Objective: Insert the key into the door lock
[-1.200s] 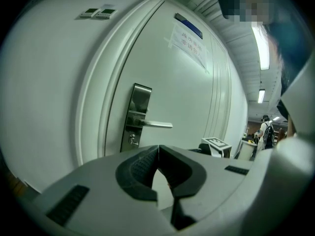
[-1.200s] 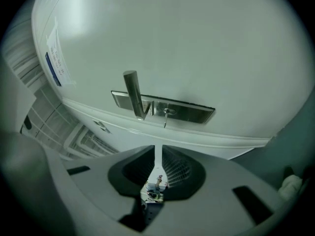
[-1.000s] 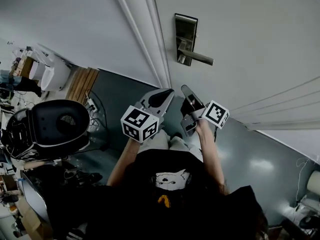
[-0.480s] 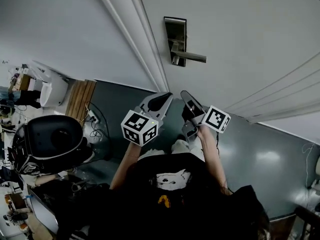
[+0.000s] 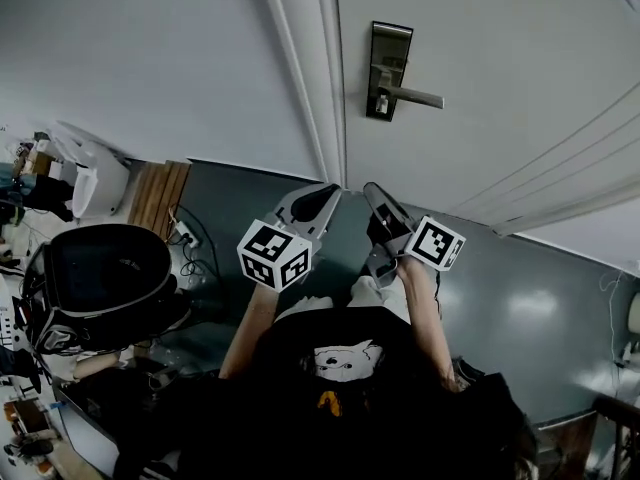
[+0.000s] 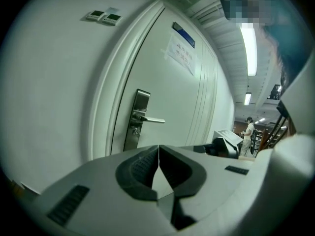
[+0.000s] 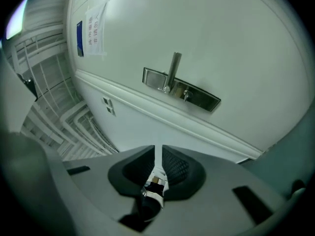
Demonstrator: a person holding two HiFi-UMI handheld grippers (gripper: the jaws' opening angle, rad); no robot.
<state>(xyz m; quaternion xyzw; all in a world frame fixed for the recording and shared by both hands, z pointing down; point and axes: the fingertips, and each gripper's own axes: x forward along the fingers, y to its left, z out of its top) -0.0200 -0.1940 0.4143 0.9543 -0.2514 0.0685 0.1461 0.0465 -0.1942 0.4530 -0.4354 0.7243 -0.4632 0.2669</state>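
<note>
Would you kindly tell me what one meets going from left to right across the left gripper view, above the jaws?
wall switches → lock plate → paper notice → ceiling light

Key [image 7: 156, 185]: small, pale with a dark band, clamped between the jaws of the right hand-held gripper [image 7: 157, 151], well apart from the door lock [image 5: 388, 71]. Door lock: upright brushed-metal plate on the white door [image 5: 500, 48], with its lever handle [image 5: 415, 96] horizontal.
</note>
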